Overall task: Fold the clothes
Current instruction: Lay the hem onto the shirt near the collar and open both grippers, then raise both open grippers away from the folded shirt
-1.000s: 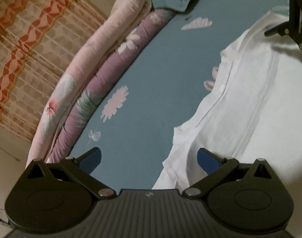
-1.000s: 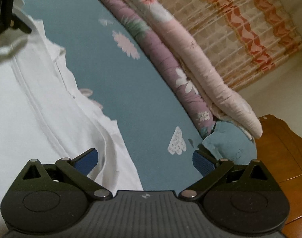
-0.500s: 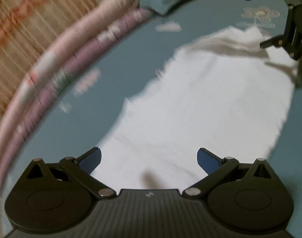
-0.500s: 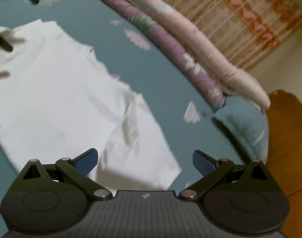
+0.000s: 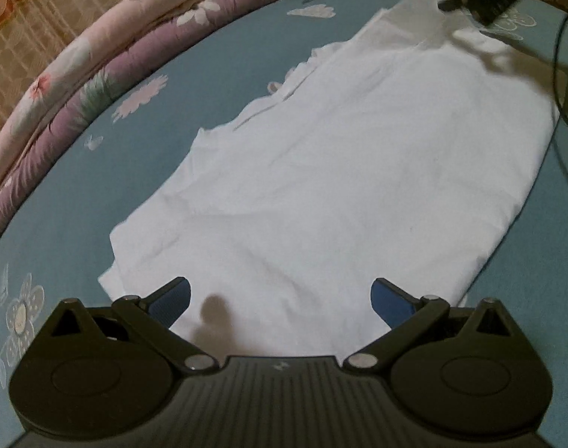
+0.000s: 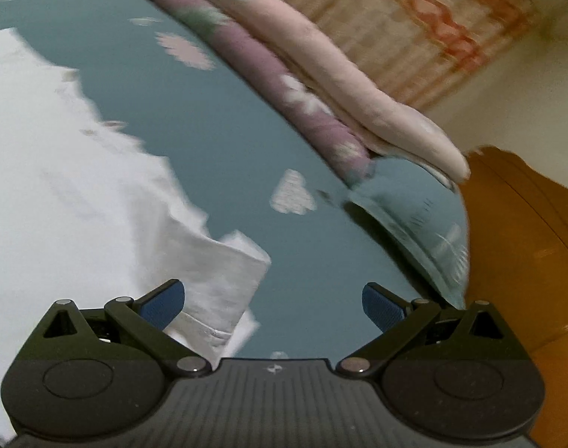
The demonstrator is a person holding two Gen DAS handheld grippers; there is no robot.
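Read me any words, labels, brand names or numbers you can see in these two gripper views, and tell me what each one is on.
No readable words or numbers in either view.
Left gripper: a small pale emblem on its ribbed body, a mark, not letters.
Right gripper: the same small emblem, no letters.
Blue pillow: faint dark marks, too blurred to read.
White garment: no print or tag visible.

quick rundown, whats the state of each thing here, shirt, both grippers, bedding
white shirt: spread flat on the bed, lightly wrinkled, nothing gripping it
left gripper: jaws open, empty, above the shirt's near edge
right gripper: jaws open, empty, by the shirt's corner
blue bedsheet: smooth, flower-printed
quilt: rolled along the bed's edge
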